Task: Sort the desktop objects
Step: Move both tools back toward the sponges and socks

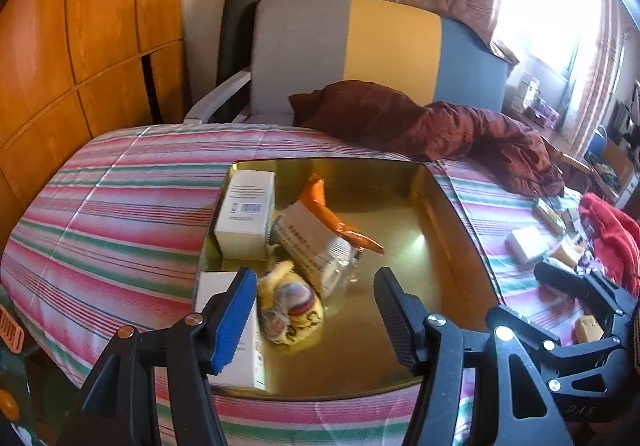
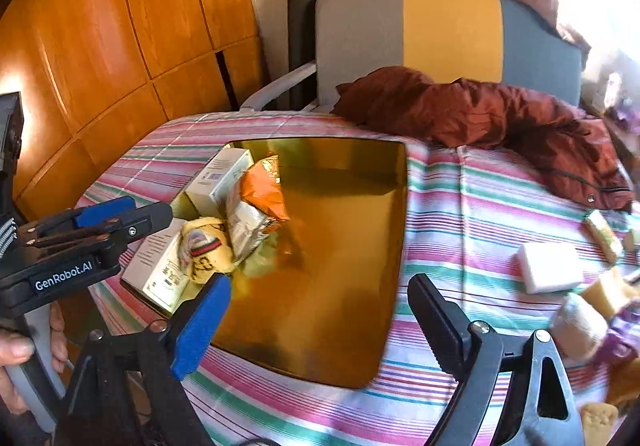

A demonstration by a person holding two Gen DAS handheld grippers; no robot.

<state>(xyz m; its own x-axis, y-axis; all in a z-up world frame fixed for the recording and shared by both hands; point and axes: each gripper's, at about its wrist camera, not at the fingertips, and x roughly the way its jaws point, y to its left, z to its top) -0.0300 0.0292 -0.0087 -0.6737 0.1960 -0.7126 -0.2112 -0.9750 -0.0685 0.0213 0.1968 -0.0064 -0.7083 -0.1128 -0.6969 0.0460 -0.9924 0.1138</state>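
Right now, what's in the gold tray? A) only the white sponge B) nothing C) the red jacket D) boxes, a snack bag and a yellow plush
D: the gold tray holds white boxes, an orange snack bag and a yellow plush, all on its left side.

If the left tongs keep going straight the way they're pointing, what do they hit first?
Probably the small yellow plush toy lying in the shiny gold tray, or the clear plastic packet just behind it. The left tongs are open and empty, angled down at that pile. Depth is hard to judge.
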